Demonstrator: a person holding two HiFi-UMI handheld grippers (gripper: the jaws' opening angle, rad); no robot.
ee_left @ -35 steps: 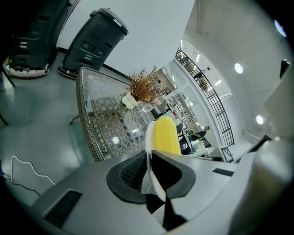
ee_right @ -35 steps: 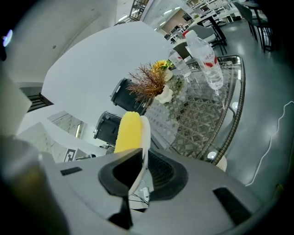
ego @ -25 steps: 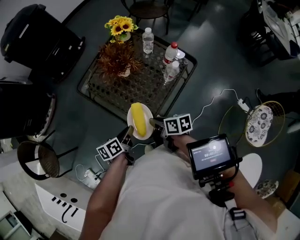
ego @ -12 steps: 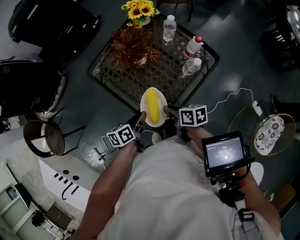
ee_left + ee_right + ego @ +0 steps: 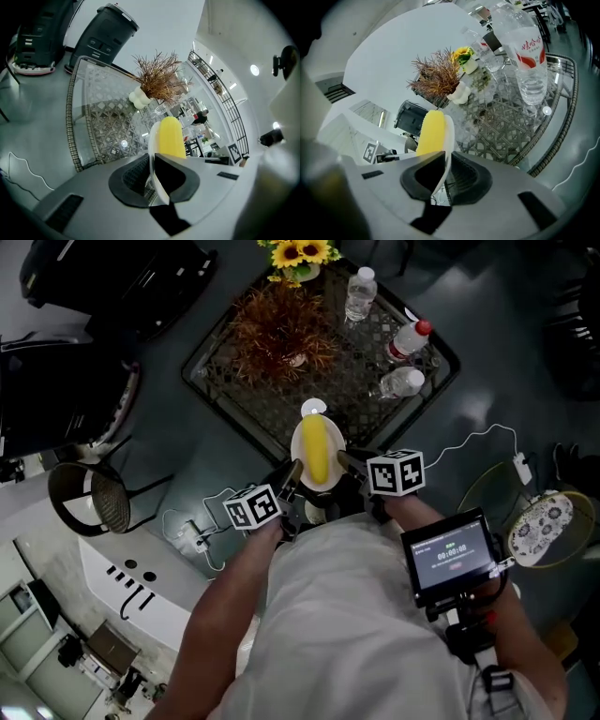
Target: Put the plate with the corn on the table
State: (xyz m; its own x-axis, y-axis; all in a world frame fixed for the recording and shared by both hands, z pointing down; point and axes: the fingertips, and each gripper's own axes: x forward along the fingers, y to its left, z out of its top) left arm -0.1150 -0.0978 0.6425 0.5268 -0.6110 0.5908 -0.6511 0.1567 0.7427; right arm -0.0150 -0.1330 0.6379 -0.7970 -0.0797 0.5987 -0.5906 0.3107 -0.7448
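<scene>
Clamping the plate's (image 5: 338, 441) rim at 8 and 4 o'clock, the left hand-held gripper (image 5: 293, 473) and right hand-held gripper (image 5: 344, 461) hold it, corn (image 5: 317, 448) aboard, by the surface's (image 5: 272, 399) 6 o'clock edge.

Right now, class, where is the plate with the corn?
Head view, centre: the plate, corn on it, is held by its rim between the left gripper and right gripper, over the near edge of the glass-topped table, short of the dried plant.

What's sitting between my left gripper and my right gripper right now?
The white plate with the corn, its opposite rims clamped by left gripper and right gripper; head view shows it.
</scene>
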